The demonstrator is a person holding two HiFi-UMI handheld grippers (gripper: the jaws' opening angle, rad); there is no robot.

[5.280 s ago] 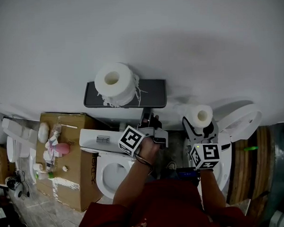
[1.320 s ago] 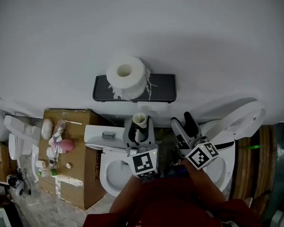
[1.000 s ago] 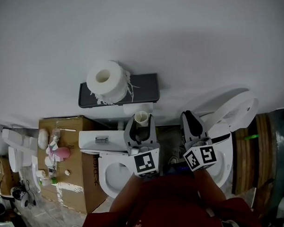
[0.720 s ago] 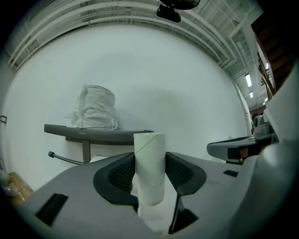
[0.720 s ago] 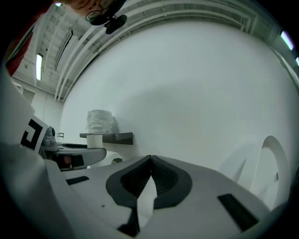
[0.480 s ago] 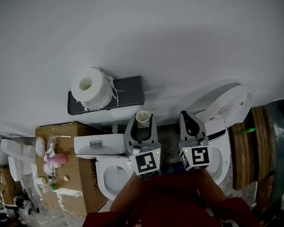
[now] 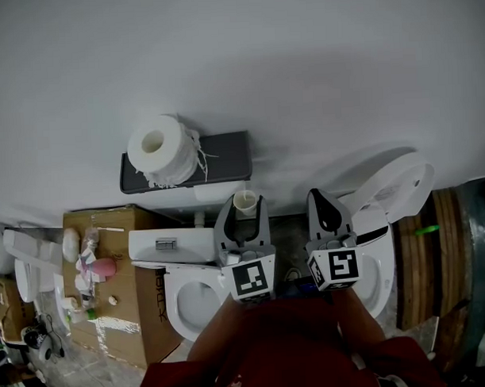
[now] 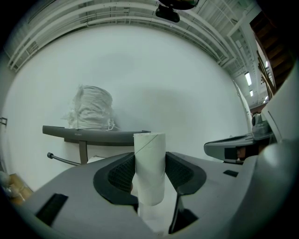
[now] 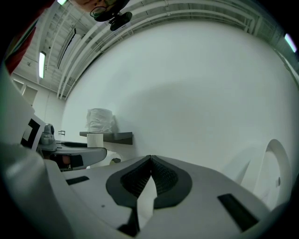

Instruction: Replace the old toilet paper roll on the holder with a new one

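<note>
Left claw (image 7: 245,208) grips the bare cardboard tube (image 8: 149,163) upright between its pads, right claw (image 7: 322,202) clenched empty alongside, and the fresh roll (image 7: 158,150) sits on the dark shelf (image 7: 225,156), well apart.

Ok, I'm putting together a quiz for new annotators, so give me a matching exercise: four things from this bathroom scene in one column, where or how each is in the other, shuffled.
1. cardboard tube
2. full paper roll
3. right claw
4. cardboard box

A. shut, nothing in it
B. on the dark shelf on the wall
C. upright, gripped in the left claw
D. small items lying on its top

Pairs: 1-C, 2-B, 3-A, 4-D
</note>
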